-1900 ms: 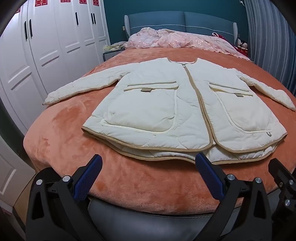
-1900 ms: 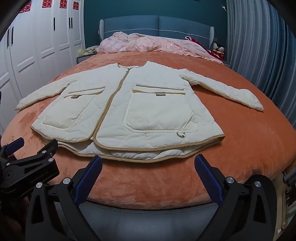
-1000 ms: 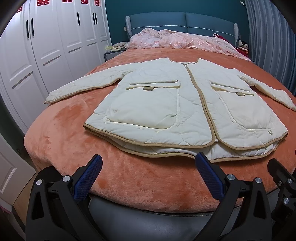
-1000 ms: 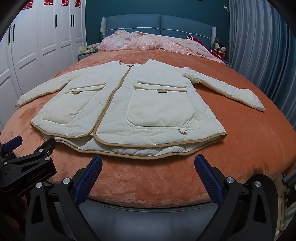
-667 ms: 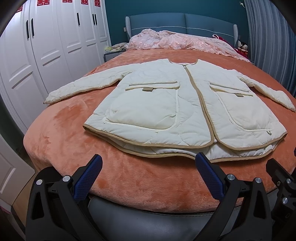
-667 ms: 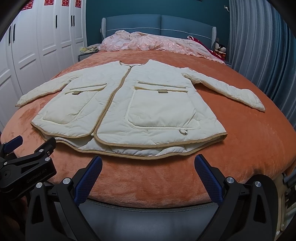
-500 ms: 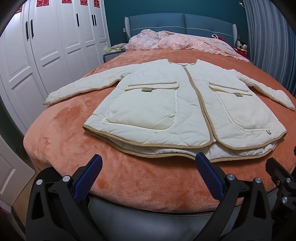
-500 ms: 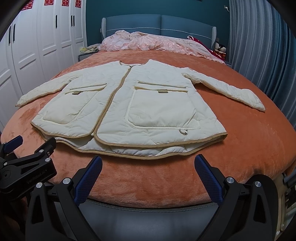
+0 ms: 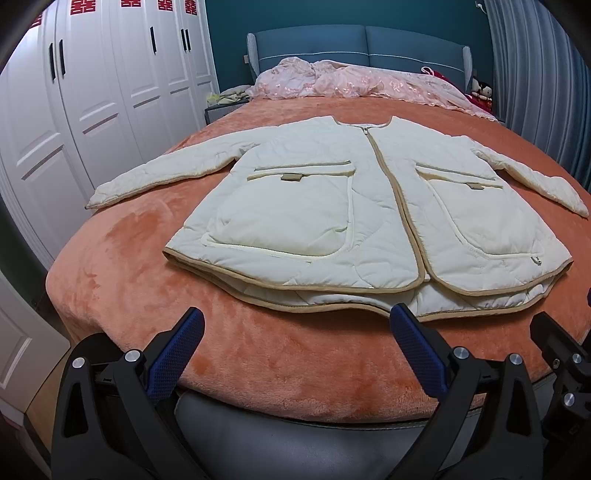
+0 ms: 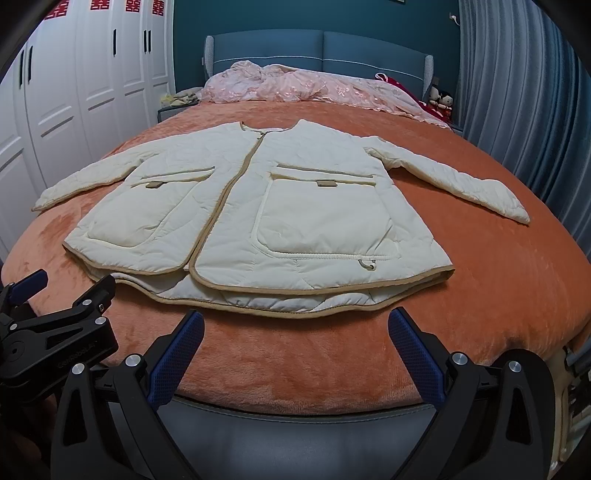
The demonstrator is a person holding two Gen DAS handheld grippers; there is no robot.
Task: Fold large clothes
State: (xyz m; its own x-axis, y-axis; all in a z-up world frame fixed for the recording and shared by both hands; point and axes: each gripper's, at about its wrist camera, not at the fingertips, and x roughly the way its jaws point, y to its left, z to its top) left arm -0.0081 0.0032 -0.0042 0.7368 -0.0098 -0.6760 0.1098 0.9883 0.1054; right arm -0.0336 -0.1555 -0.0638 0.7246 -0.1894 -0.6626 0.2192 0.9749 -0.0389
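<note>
Jacket: the cream quilted jacket [image 9: 332, 206] is laid flat, front up, on the orange bed [image 9: 122, 266], sleeves spread left and right.
Progress: no fold is seen; every fold is judged left to do.
Left gripper [image 9: 295, 347]: fingers released, nothing held, short of the near hem.
Right gripper [image 10: 295, 347]: fingers released, nothing held.
Writing: red double-happiness signs [image 9: 82, 6] are seen on the wardrobe [image 9: 92, 92]; small lettering on the left gripper is too blurred to read.
</note>
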